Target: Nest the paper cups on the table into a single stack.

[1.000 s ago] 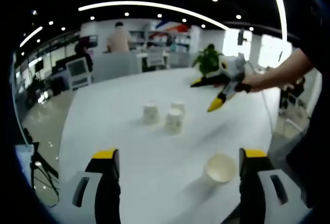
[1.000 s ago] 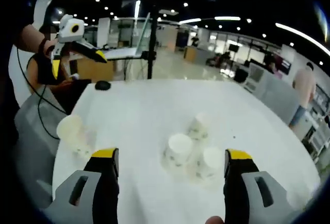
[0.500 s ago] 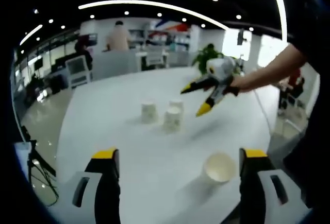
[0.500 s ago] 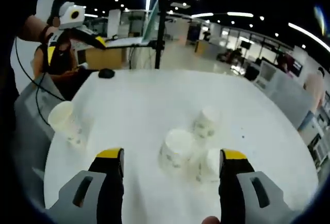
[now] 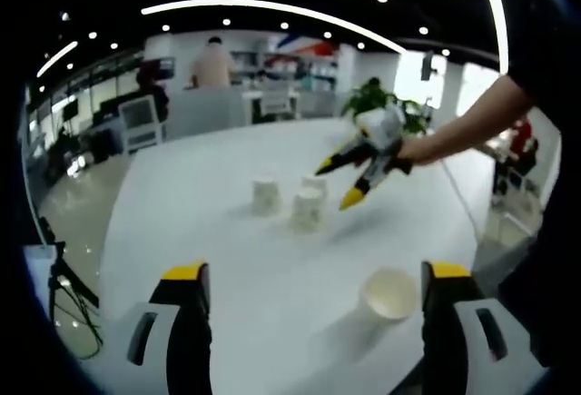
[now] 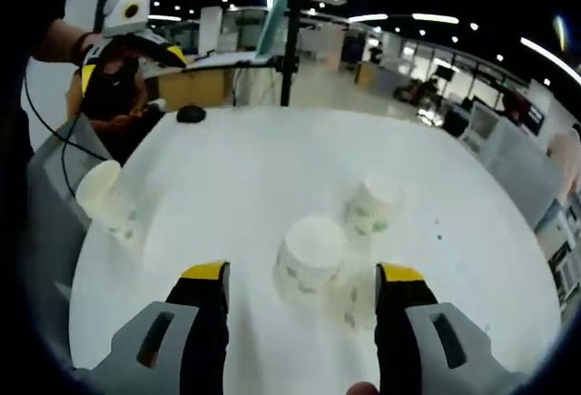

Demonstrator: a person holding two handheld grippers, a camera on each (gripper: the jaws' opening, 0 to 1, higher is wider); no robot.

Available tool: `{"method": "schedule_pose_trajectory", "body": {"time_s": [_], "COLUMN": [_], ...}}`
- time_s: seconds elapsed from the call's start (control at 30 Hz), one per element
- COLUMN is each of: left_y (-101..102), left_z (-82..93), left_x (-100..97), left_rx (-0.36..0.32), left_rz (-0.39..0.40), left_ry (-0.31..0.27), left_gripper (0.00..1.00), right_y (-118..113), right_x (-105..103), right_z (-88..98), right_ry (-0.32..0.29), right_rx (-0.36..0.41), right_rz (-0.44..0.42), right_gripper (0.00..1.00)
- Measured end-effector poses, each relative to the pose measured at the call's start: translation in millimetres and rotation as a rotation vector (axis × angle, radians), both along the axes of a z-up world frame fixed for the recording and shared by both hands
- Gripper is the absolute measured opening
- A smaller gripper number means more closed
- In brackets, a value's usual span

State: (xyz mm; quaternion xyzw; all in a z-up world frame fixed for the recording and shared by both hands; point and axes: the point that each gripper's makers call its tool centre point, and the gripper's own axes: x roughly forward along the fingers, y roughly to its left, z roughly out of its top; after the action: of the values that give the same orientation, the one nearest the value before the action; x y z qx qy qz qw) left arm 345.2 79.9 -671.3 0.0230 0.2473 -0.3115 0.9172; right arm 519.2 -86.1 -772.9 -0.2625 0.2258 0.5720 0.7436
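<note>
Three white paper cups with a faint print stand close together mid-table: the front cup [image 6: 309, 254] [image 5: 308, 209], a second cup [image 6: 372, 206] [image 5: 266, 193] and a third cup [image 6: 356, 293] [image 5: 315, 184], partly behind my right jaw. A lone cup [image 5: 388, 295] [image 6: 104, 200] stands mouth up near the table edge. My right gripper [image 6: 302, 274] [image 5: 338, 182] is open and hovers just short of the cluster, the front cup in line between its jaws. My left gripper [image 5: 317, 272] [image 6: 133, 61] is open and empty, held back above the lone cup's side of the table.
The round white table [image 5: 200, 232] drops off close behind the lone cup. A black mouse-like object [image 6: 191, 113] lies at the far edge beside a dark pole [image 6: 290, 41]. A potted plant [image 5: 368, 100] stands past the table, with office desks and people behind.
My right gripper has moved in and down toward the three cups, its jaws standing a little closer together. The left gripper and all the cups have stayed put.
</note>
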Motion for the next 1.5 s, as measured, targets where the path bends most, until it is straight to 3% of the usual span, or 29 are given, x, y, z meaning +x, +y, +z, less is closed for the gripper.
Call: {"method": "schedule_pose_trajectory", "body": {"time_s": [0.5,1.3,1.5], "left_y": [2.6,4.1,6.9], "left_z": [-4.4,-4.5,-4.9], "left_x": [-1.2,-3.8,-4.4], "left_rx": [-0.004,-0.008,-0.008], "left_rz": [0.012,0.028,0.034], "left_ry": [0.008,0.017,0.019], "left_gripper": [0.95,0.93,0.93], "right_y": [18.7,30.0,31.6], "right_x": [16.8,15.9,15.0], "right_z": [-12.2,-28.2,-29.3], "right_ry": [0.018,0.066,0.068], "right_rx": [-0.012,-0.045,-0.046], "right_rz": [0.027,0.046,0.047], "right_gripper": [0.55,0.36,0.36]}}
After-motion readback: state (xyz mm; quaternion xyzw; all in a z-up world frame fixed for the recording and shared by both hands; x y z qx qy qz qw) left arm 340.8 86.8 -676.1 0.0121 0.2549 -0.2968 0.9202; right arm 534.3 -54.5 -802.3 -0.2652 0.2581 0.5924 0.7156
